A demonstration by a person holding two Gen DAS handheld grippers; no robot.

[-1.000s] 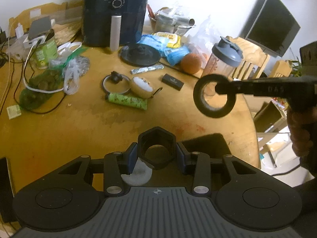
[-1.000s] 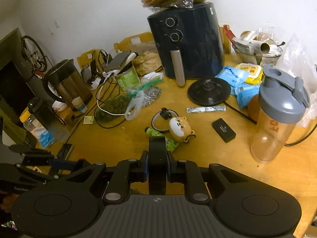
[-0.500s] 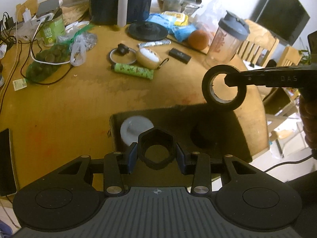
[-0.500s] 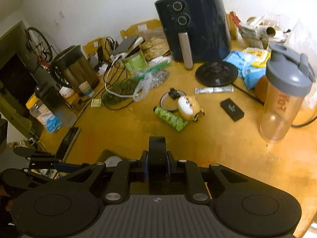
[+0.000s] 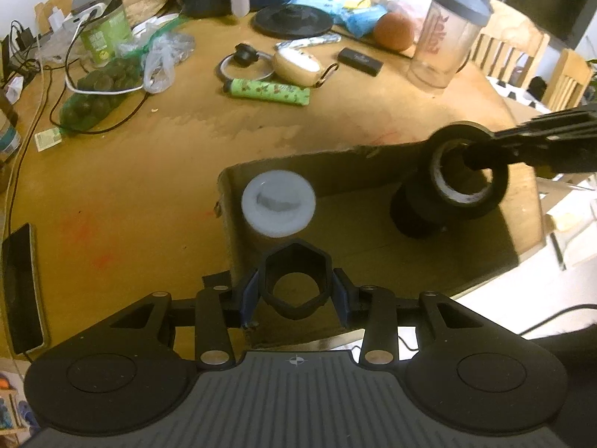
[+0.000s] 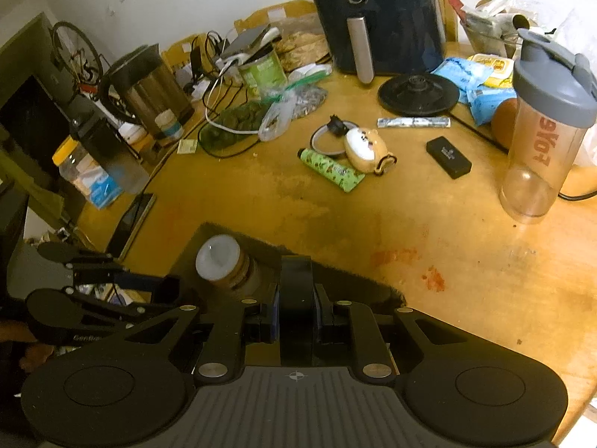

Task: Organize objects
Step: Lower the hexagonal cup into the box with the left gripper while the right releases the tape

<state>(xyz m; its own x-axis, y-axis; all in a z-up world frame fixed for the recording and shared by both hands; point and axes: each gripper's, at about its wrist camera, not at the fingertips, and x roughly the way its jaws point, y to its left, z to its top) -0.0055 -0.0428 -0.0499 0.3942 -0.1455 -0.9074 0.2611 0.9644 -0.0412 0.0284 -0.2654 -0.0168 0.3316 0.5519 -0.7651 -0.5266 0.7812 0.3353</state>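
My left gripper [image 5: 296, 287] is shut on a black hexagonal ring [image 5: 296, 265], held just above the near wall of an open cardboard box [image 5: 317, 156]. A white-lidded jar [image 5: 278, 203] stands inside the box at its left. My right gripper [image 5: 474, 149] comes in from the right, shut on a black tape roll [image 5: 496, 190] that hangs over the box's right part and casts a dark shadow inside. In the right wrist view the tape roll [image 6: 296, 291] sits edge-on between the fingers, with the jar [image 6: 220, 257] and the left gripper [image 6: 164, 287] to its left.
On the round wooden table [image 5: 130, 186] beyond the box lie a green tube [image 5: 268, 89], a bear-shaped case [image 5: 298, 63], a small black box [image 5: 360, 60] and a shaker bottle [image 5: 447, 30]. A phone [image 5: 22, 291] lies at the left edge. An air fryer [image 6: 377, 15] stands at the back.
Both grippers have sunk and tipped downward with their loads. The box and jar have come into full view, and the tape roll now hangs over the box.
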